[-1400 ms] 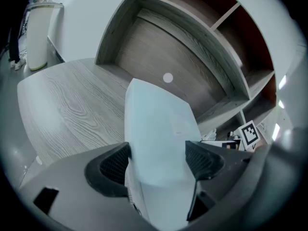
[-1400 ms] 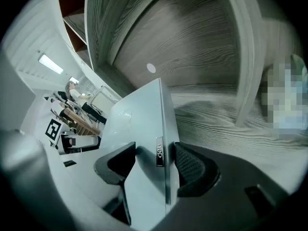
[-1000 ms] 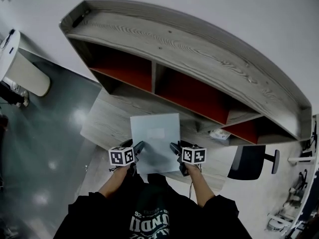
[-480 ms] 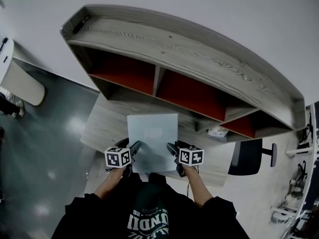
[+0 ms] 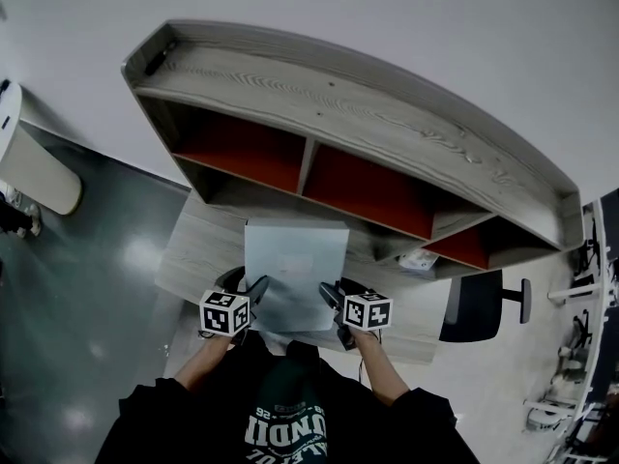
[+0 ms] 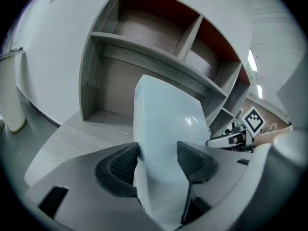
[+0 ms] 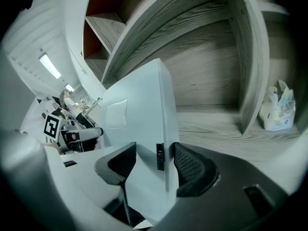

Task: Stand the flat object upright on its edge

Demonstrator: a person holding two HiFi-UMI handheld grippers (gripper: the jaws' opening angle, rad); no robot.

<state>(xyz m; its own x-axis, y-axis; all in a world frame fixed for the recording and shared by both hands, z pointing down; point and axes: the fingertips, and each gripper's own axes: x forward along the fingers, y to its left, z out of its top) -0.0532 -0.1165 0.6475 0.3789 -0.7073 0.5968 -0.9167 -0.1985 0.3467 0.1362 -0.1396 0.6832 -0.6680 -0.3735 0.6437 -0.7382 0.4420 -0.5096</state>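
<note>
The slab [image 5: 295, 259] looks rigid, smooth, maybe slippery. Mid-frame, left gripper [image 5: 258, 287] and right gripper [image 5: 328, 292] each pinch a lower side edge.

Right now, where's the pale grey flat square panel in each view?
Head view: pale grey flat square panel, lower centre.
Left gripper view: panel, centre, running to the bottom edge.
Right gripper view: panel, centre-left, thin edge facing right.
Shared landmark: grey wooden shelf unit with red backs, behind it in all three.
</note>
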